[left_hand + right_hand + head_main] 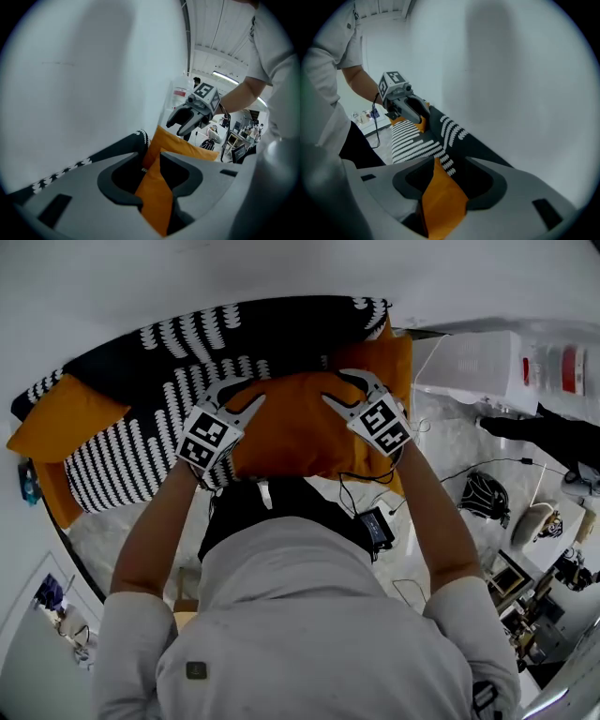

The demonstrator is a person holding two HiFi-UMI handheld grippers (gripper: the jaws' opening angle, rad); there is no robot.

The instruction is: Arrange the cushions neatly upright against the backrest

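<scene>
On the patterned sofa, the middle orange cushion sits before the backrest, apparently leaning on it. Left tongs and right tongs flank it, both parted, each with a cushion edge lying loosely between its jaws. Another orange cushion rests at the sofa's left end.

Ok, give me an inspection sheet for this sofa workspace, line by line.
Surface: black-and-white patterned sofa against the wall.
Job's things: large orange fabric cushion mid-sofa; second orange cushion at the left end; third orange cushion at the right end.
Clutter: black coiled bundle on the floor.
Grippers: left gripper, right gripper: jaws apart, large cushion's fabric between them.
Cables: thin black cable on the floor.
Surroundings: white wall, white storage unit.
</scene>
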